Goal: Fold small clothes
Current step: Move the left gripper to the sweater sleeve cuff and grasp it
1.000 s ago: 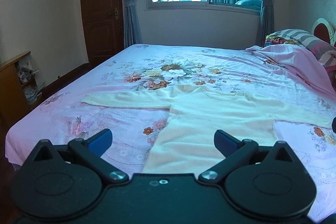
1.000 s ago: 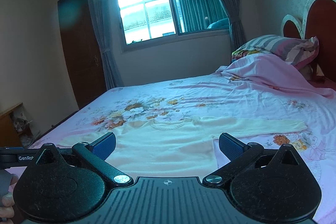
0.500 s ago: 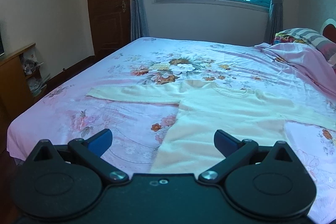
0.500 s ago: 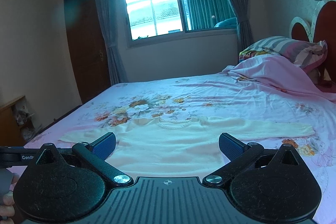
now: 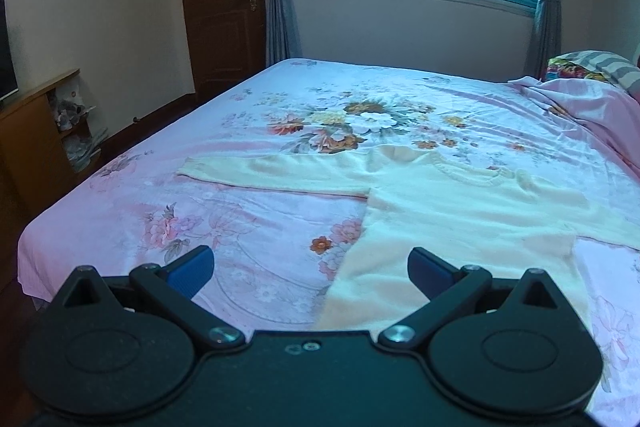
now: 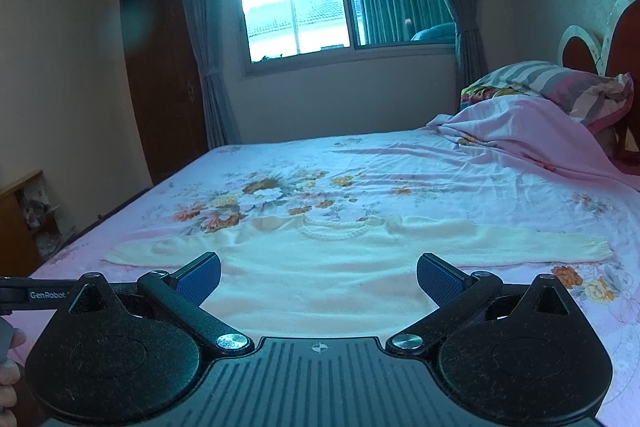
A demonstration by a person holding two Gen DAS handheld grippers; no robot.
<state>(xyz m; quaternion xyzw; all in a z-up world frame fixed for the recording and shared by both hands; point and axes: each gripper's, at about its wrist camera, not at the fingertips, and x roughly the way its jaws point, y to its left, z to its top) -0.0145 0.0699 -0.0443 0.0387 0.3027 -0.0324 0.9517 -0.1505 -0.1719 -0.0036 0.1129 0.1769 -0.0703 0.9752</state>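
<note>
Cream sweater [image 6: 320, 267] lies flat, sleeves spread, on the floral bedsheet [image 5: 280, 131]. We hold our left gripper [image 5: 311, 269] and right gripper [image 6: 319, 277] above it, jaws wide apart and empty. Soft, light knit; we judge the sleeve cuffs the best hold.

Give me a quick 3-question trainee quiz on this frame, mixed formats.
1. True or false: the left gripper holds the cream sweater.
2. How do the sweater's sleeves lie? A) folded over the chest B) spread out to both sides C) hanging off the bed
3. Fill in: the right gripper has its jaws ____.

Key: 1 false, both grippers are open and holding nothing; 2 B; 3 open.
</note>
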